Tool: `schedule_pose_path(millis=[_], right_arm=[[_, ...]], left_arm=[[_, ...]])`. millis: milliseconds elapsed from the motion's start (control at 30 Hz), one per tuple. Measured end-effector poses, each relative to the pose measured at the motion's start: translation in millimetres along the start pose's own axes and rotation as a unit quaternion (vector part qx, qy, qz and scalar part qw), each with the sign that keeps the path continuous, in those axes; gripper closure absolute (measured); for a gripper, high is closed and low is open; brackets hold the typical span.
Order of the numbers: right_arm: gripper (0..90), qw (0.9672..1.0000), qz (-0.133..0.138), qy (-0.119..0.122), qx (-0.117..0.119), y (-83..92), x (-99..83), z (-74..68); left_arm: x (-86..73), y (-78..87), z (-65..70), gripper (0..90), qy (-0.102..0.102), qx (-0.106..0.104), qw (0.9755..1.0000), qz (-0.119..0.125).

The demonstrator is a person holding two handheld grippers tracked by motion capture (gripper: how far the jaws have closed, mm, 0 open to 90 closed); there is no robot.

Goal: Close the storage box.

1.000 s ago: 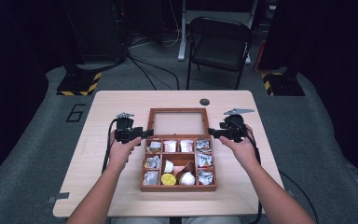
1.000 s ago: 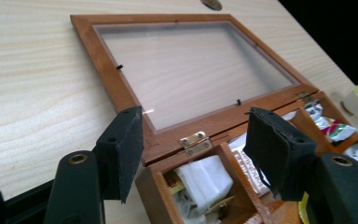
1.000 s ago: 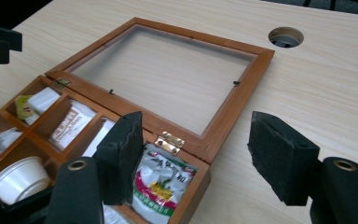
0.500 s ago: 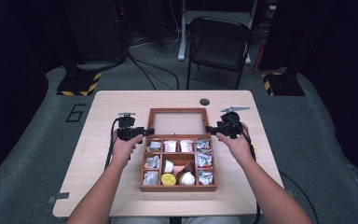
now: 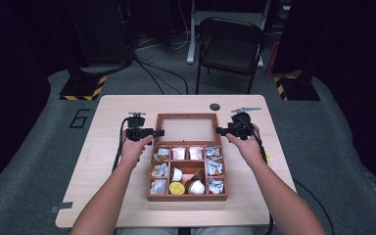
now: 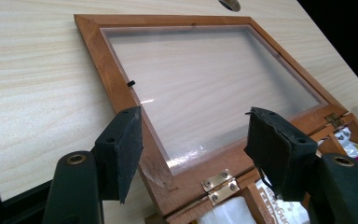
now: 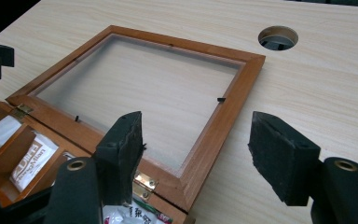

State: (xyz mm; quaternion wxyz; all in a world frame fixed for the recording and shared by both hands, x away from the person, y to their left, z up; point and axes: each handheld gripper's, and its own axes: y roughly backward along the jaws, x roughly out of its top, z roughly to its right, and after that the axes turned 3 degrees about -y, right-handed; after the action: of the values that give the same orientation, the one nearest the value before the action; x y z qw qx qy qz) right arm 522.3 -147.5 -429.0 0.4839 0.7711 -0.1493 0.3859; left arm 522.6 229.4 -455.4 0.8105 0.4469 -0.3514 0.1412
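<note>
A wooden box (image 5: 187,171) is seen in the middle of the light wood tabletop (image 5: 103,117). Its lid (image 5: 185,128) is flipped all the way open and lies flat on the tabletop behind the box. The lid has a clear window in a brown frame, and it is joined to the box by small gold hinges (image 6: 221,183). The box is split into little compartments, and these are filled with small packets (image 5: 178,153) and little cups (image 5: 177,188).

The left hand-held gripper (image 5: 157,132) is held at the left side of the lid. Its jaws are wide open, the lid's near left corner lies between them in the left gripper view, and nothing is held. The right hand-held gripper (image 5: 220,130) is held at the right side of the lid. Its jaws are wide open too, with nothing gripped.

A round hole (image 7: 278,37) is seen in the tabletop past the lid. A black folding chair (image 5: 230,44) stands on the floor behind the tabletop.
</note>
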Motion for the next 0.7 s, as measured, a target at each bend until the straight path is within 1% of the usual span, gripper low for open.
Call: schedule_pose_path(millis=[67,233,367,400,433,467,567,600,633,700], right_arm=[[34.4,1.0,0.002,-0.004,0.001,-3.0,-1.6,1.0],[33.5,0.9999,-0.011,-0.011,-0.003,-13.3,-4.7,2.8],[33.0,0.9998,-0.019,-0.003,-0.004,-20.3,-5.5,1.7],[33.0,0.9997,-0.021,-0.008,-0.004,-21.8,-5.8,0.7],[32.8,0.9997,-0.021,-0.008,-0.004,-23.2,-5.8,0.7],[32.4,0.9996,-0.025,-0.012,-0.002,-25.1,-5.8,0.2],[31.1,0.9995,-0.028,-0.017,0.0,-29.1,-5.8,0.2],[30.9,0.9995,-0.027,-0.018,0.001,-30.5,-5.9,0.6],[30.8,0.9995,-0.026,-0.017,0.001,-31.9,-6.1,1.0],[30.5,0.9993,-0.029,-0.024,0.001,-33.1,-6.6,0.4]], left_arm=[[-0.5,-3.1,-1.7,36.0,0.003,0.0,1.0,-0.003],[-2.0,-8.7,-5.7,34.9,-0.003,0.0,1.0,-0.009],[-2.2,-12.7,-9.2,34.8,0.008,0.0,0.9999,-0.008],[-2.3,-13.2,-9.4,34.8,0.012,0.001,0.9999,-0.008],[-2.3,-14.5,-10.2,34.8,0.013,0.001,0.9999,-0.007],[-2.8,-15.7,-10.2,34.8,0.019,0.001,0.9998,-0.009],[-4.2,-18.5,-11.7,34.8,0.011,0.009,0.9998,-0.015],[-4.9,-19.6,-11.4,34.8,0.015,0.009,0.9997,-0.016],[-5.2,-20.2,-11.7,34.8,0.016,0.011,0.9997,-0.017],[-5.7,-21.1,-12.6,34.7,0.018,0.013,0.9996,-0.017]])
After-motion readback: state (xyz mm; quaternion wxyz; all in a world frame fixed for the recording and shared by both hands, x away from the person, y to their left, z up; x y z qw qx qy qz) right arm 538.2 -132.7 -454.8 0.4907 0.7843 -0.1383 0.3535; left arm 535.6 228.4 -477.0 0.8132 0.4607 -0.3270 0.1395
